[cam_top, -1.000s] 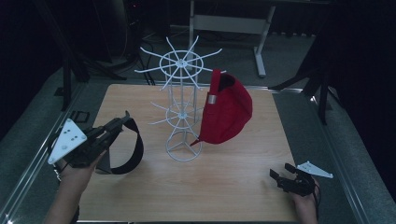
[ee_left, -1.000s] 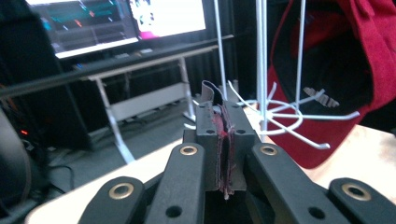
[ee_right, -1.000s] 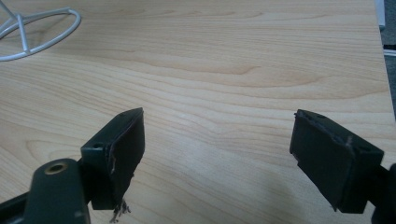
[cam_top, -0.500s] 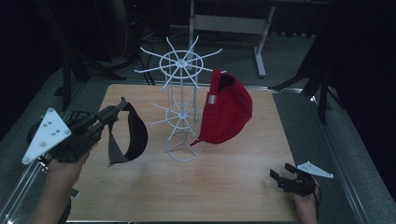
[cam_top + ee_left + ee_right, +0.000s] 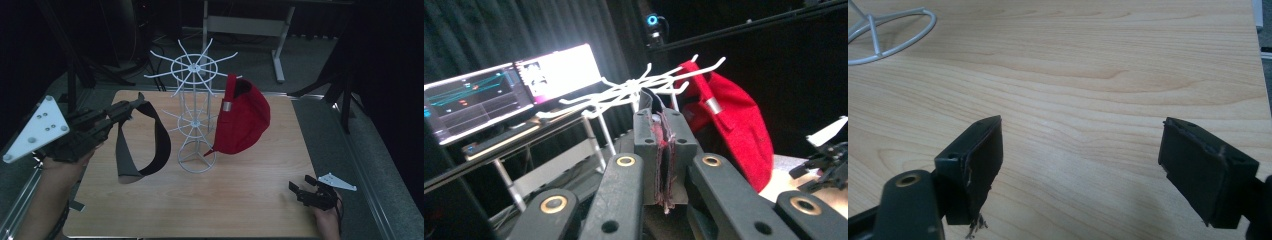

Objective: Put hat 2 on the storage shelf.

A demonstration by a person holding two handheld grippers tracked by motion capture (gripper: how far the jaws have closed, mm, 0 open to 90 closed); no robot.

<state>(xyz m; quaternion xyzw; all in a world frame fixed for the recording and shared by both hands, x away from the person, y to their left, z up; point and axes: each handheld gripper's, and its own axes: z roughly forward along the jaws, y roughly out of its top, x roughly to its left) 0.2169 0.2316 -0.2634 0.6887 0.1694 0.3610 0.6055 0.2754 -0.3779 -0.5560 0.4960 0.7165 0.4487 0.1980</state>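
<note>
— Black visor (image 5: 142,142) hangs from our left gripper (image 5: 131,107), up in the air, just left of the white wire rack (image 5: 196,112). The jaws are pressed tight on its band.

— Good. We think the next job is to hang it on a hook. Which one?

— The red cap (image 5: 243,121) fills the right side of the rack, so we pick a free hook on the left. We keep the pinch tight and slide the band over the tip slowly.

— Is there room?

— Yes, lots of bare wooden table (image 5: 240,195) under it. The hooks poke out, so we come in level. Our right gripper (image 5: 306,194) rests low near the table's front edge, jaws spread wide, holding nothing, well apart from the rack.
</note>
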